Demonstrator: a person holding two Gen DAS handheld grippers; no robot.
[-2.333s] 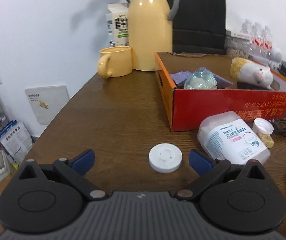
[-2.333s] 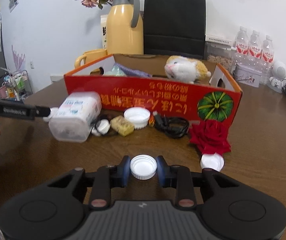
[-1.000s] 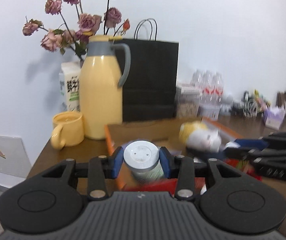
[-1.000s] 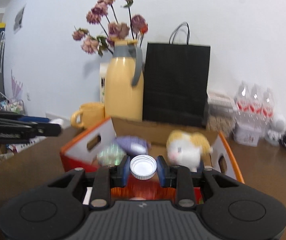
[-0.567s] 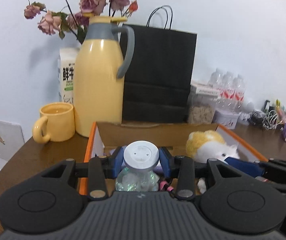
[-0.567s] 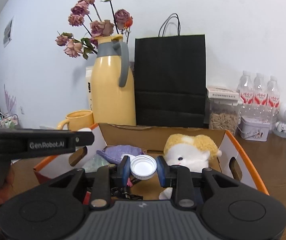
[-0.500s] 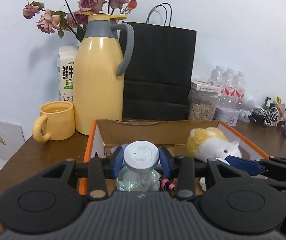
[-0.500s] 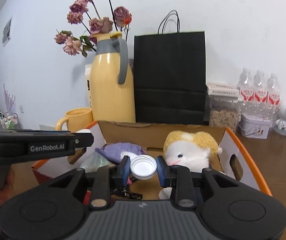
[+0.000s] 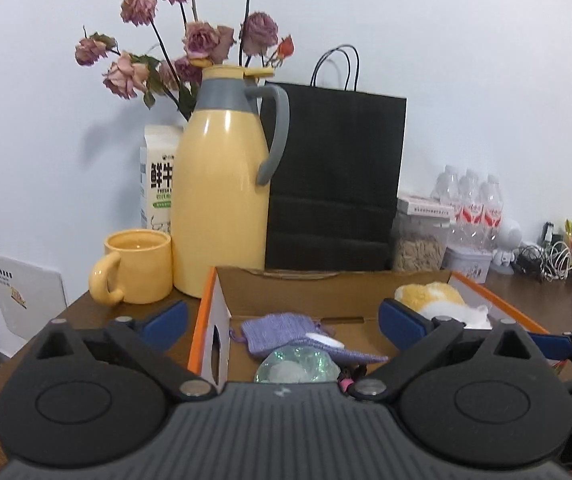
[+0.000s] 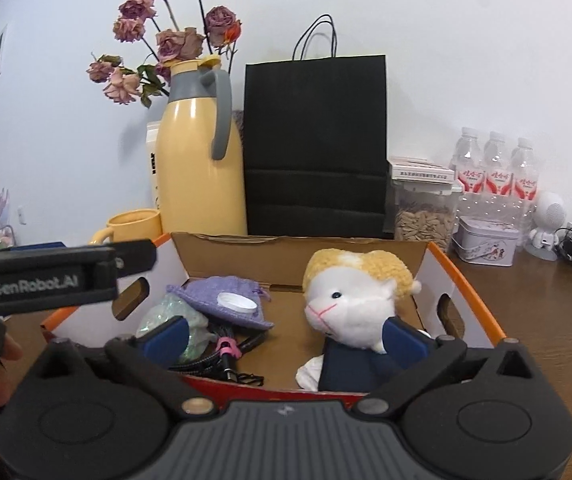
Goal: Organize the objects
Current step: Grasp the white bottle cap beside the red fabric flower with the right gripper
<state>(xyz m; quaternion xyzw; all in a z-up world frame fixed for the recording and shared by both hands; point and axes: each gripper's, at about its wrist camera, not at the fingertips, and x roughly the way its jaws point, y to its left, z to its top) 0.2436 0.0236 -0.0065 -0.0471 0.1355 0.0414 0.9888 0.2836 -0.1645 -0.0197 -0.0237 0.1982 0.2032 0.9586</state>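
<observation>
Left claw (image 9: 281, 322): released, jaws opening wide over the cardboard box (image 9: 205, 320), nothing between the pads.
Right claw (image 10: 283, 334): released too, jaws opening above the same box, no thing pressed by its pads.
Just changed: half a second back each claw was clenched on a white round piece, the left on a flat disc, the right on a bottle cap; both are now let go.
White disc (image 10: 237, 301): lies on the purple knit pouch (image 10: 221, 300) inside the box, beside the crinkly green ball (image 9: 296, 368).
Bottle cap: cannot find it for certain; probably dropped into the box, hidden by the claw body.
Plush toy (image 10: 354, 300): sits in the box's right half, as it did earlier.
Meaning for the task: two small items look delivered; both claws are free for whatever remains on the bench (image 10: 546, 320).
</observation>
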